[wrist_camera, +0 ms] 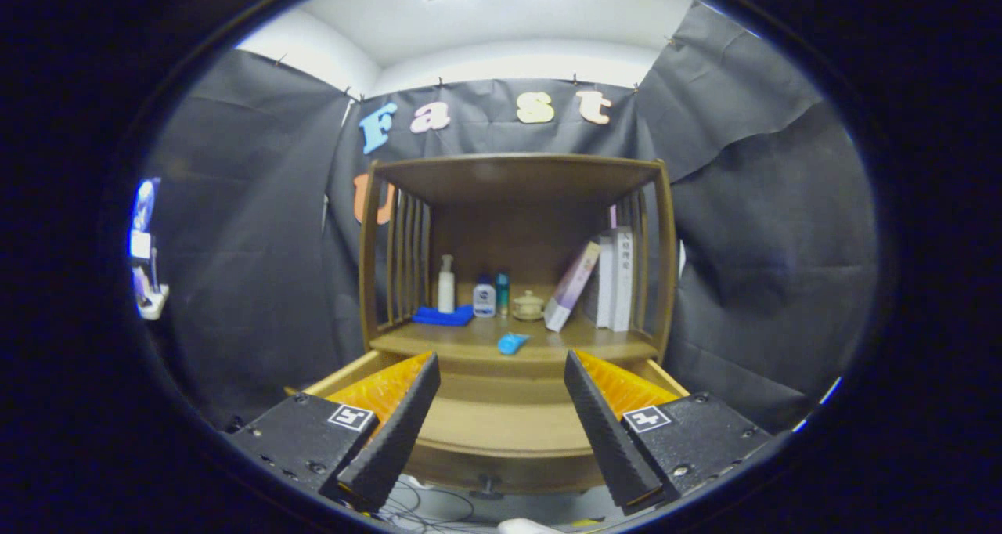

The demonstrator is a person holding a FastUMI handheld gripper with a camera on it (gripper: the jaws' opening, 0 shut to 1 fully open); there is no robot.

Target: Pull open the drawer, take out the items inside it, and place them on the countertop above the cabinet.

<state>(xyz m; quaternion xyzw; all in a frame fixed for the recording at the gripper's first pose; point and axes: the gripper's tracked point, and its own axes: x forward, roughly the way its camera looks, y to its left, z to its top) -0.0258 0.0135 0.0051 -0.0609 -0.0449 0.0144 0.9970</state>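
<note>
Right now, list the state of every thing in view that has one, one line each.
Wooden drawer: pulled open, visible inside bare.
Gripper: open, fingers apart over the drawer, holding nothing.
Small blue object: lying on the countertop near its front edge.
White pump bottle: upright beside the folded blue cloth.
Pink book: leaning against the upright white books.

Brown wooden cabinet; a bright blue item near its countertop's front edge, a folded dark blue cloth, a white bottle.
</note>
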